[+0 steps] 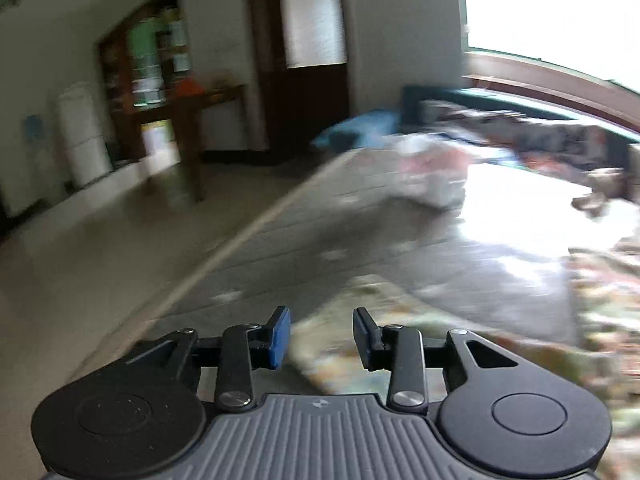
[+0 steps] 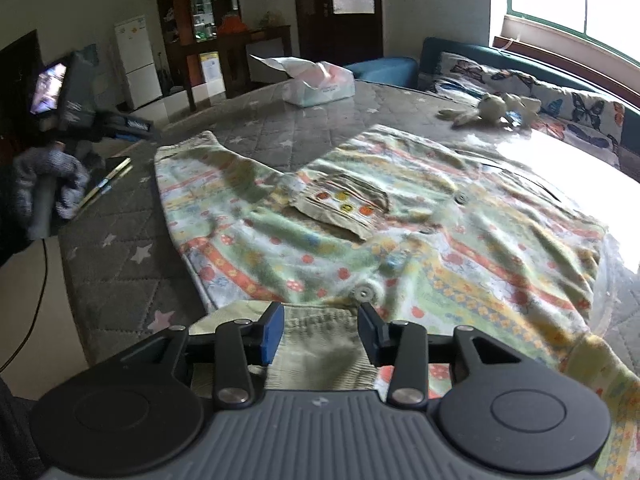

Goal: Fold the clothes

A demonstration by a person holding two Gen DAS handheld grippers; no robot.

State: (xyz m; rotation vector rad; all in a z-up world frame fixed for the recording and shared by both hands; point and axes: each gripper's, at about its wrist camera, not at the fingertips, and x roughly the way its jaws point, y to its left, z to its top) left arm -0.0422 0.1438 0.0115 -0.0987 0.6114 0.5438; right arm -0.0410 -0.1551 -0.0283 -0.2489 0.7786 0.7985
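I count 1 mattress, grey and quilted with pale stars, and on it 1 garment spread flat: pale green with orange and yellow patterned stripes, red dots, 2 snap buttons, 1 small pocket and a ribbed hem. Farther back sit 1 tissue pack and 1 plush toy. My right gripper has its fingers apart over the hem, not pressing it. My left gripper, in a blurred view, has its fingers apart above the garment's edge, holding nothing.
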